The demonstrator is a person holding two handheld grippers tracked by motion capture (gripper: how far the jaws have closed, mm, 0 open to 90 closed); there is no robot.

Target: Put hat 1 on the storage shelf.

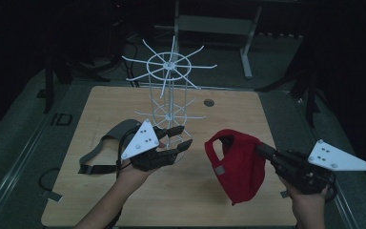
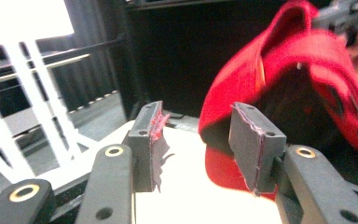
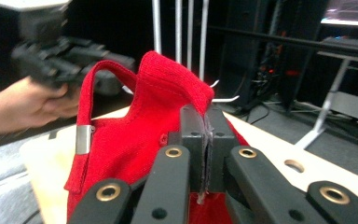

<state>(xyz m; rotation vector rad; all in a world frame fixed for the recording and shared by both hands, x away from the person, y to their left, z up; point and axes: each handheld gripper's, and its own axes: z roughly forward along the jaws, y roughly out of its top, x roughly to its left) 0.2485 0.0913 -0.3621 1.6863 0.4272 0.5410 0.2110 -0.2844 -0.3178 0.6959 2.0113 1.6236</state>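
In the high view my right gripper (image 1: pixel 262 150) sits at the lower right of the frame, its jaws pressed together on the edge of the red cap (image 1: pixel 236 164), which hangs lifted just above the wooden table (image 1: pixel 181 200) right of centre. The right gripper view shows that pinch up close: red fabric is clamped between my two pads at the middle of the frame, and the cap's strap with its metal buckle (image 3: pixel 84 138) arches at the left. My left gripper (image 1: pixel 178 138) is at centre-left in the high view, jaws spread, holding nothing, pointing toward the cap but apart from it. In the left gripper view the cap fills the right half beyond my open pads. The white wire rack (image 1: pixel 169 83) stands at the upper centre, and a grey cap (image 1: pixel 116 133) lies on the table to the left.
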